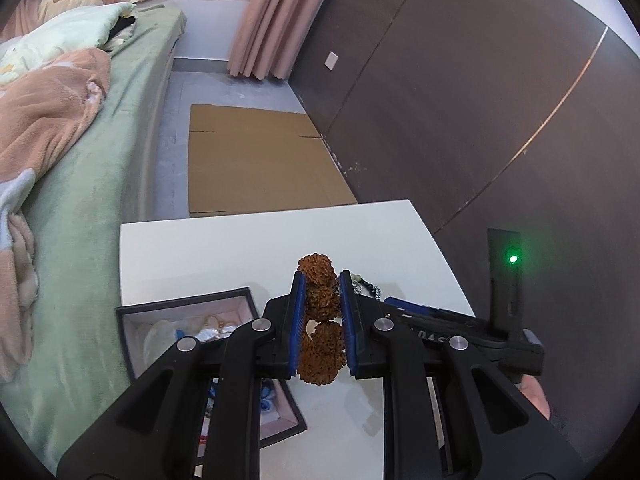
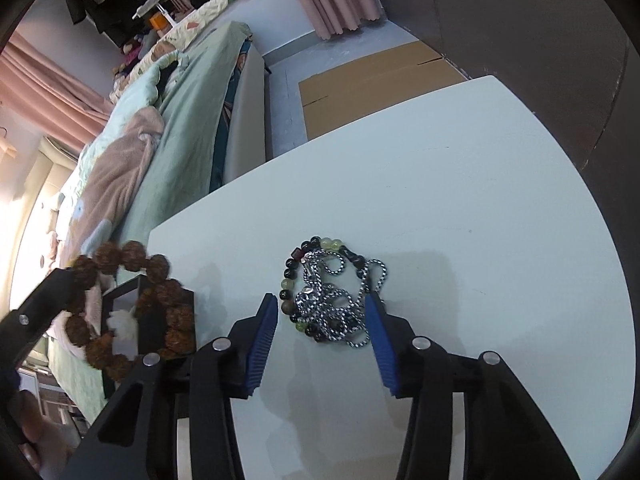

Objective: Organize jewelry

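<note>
Chain necklace between parted jaws.

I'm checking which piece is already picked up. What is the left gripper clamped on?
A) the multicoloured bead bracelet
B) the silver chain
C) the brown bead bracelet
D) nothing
C: the left gripper has its blue pads pressed on the brown bead bracelet, held in the air, while the silver chain and the multicoloured bead bracelet lie on the white table.
</note>
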